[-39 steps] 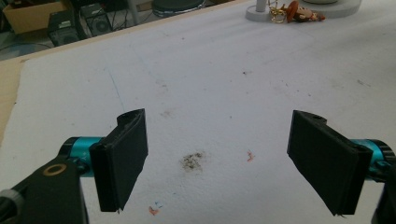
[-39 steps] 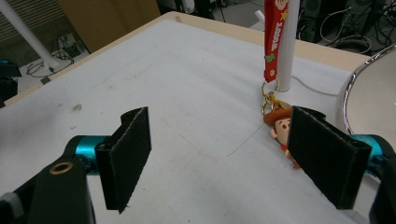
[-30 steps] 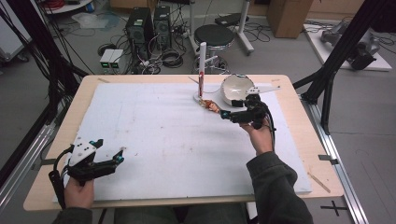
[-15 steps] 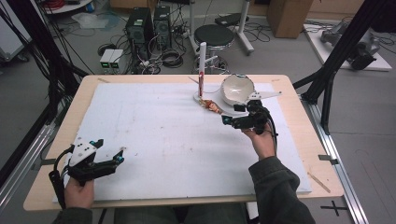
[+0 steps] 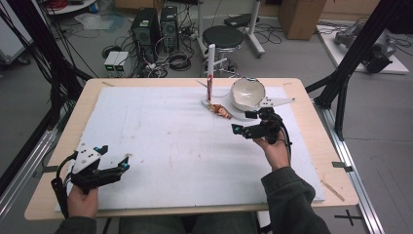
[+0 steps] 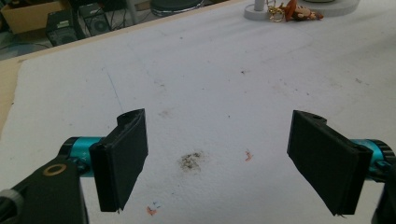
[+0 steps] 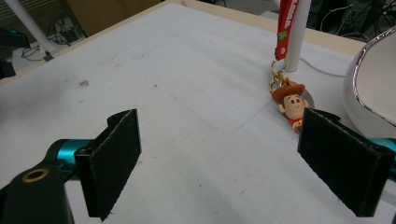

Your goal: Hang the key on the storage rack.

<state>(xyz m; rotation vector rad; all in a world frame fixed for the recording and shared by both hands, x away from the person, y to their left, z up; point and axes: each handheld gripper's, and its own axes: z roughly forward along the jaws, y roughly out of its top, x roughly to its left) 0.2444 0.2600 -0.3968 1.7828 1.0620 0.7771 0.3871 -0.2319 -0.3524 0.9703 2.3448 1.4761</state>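
right tongs (image 7: 219, 163) withdrawn, opening, empty | cowboy keychain (image 7: 292, 105) partly hidden

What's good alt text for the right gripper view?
The right hand-held gripper holds its black jaws wide open, with nothing between them, over a white foam table cover. Beyond the right jaw lies a small cowboy-figure keychain with a brown hat, clipped to a red lanyard beside a white upright post.
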